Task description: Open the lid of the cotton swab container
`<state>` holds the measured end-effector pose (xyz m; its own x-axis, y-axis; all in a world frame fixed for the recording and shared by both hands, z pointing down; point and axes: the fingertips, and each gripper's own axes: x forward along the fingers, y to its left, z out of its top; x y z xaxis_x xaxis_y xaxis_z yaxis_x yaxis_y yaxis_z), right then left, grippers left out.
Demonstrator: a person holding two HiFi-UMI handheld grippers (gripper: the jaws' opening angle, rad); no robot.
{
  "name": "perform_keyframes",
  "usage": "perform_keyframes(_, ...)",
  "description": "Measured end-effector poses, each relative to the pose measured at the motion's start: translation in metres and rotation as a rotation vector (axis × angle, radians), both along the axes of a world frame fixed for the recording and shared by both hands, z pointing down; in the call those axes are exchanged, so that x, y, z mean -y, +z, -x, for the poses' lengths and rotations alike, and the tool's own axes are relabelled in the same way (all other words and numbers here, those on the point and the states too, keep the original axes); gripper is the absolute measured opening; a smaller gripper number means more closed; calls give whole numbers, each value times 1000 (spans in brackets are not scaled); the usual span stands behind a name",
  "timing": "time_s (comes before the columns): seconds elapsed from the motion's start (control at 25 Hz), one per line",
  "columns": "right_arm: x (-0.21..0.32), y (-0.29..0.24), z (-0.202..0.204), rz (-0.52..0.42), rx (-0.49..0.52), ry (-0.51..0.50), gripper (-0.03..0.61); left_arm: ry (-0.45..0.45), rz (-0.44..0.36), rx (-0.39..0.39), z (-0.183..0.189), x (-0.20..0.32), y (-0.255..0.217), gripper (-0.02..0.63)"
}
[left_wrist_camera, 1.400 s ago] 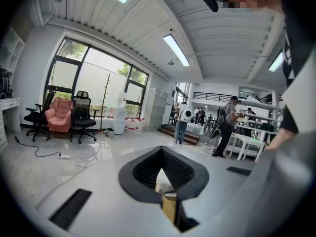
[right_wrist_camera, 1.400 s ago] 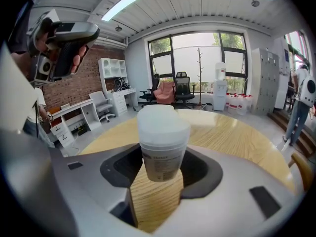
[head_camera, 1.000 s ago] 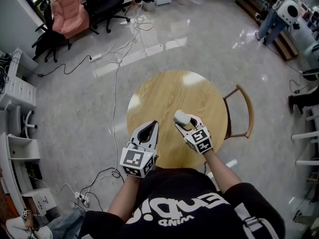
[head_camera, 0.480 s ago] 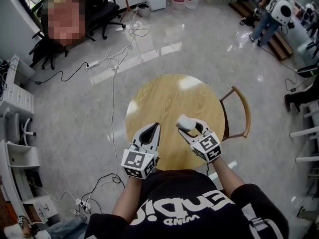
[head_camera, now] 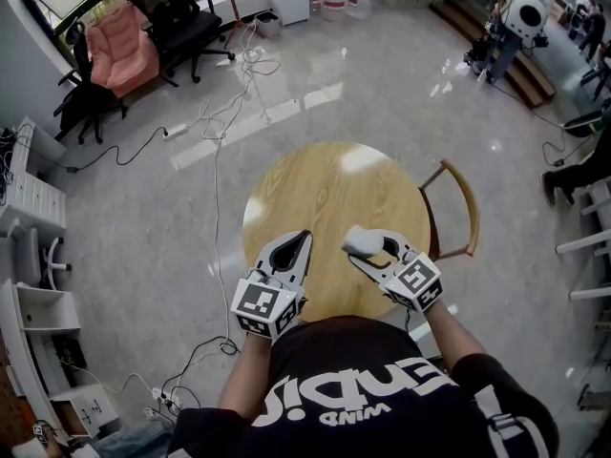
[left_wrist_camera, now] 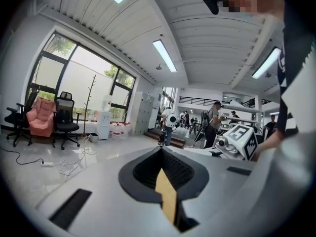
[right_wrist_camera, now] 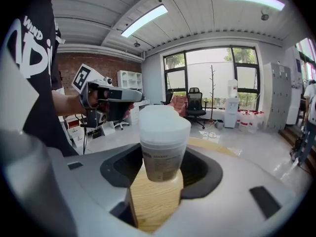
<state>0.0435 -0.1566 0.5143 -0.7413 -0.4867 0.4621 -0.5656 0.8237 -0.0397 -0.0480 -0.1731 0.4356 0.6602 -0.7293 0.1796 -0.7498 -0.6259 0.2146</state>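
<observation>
At the far left of the head view a pink armchair (head_camera: 122, 48) and a black office chair (head_camera: 183, 12) stand by the windows, and loose cables (head_camera: 218, 122) trail across the shiny grey floor (head_camera: 124, 218) toward the round wooden table (head_camera: 329, 184)

The left claw (head_camera: 305, 236) hangs over the near left edge of the table, pointing away from the person. In the left gripper view the left claw (left_wrist_camera: 161, 154) is clenched tight, its two jaws pressed together with nothing between them, only a sliver of table wood showing below

Just to its right, well apart from it, the right claw (head_camera: 366, 246) is grasping the cotton swab container (head_camera: 360, 239) over the near right part of the table. In the right gripper view the cotton swab container (right_wrist_camera: 163, 149) stands upright between the spread jaws of the right claw (right_wrist_camera: 159, 168), which press on its lower sides. It is a pale translucent tub with a label band, and its whitish lid (right_wrist_camera: 163, 120) sits on top, still closed. The table's wood shows beneath its base, and the left claw (right_wrist_camera: 129, 96) appears beyond it on the left, not touching it

Right of the table a wooden chair (head_camera: 463, 208) is tucked against its edge
</observation>
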Motion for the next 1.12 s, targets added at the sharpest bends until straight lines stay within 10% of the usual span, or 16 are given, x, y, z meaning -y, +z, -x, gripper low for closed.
perform_keyframes(0.56, -16, -9, 4, 20, 39, -57, 221, 228, -68, 73, -15, -20, -14, 19)
perform_keyframes(1.12, -23, -22, 11, 20, 37, -171, 221, 458, -137, 102, -43, -32, -23, 228)
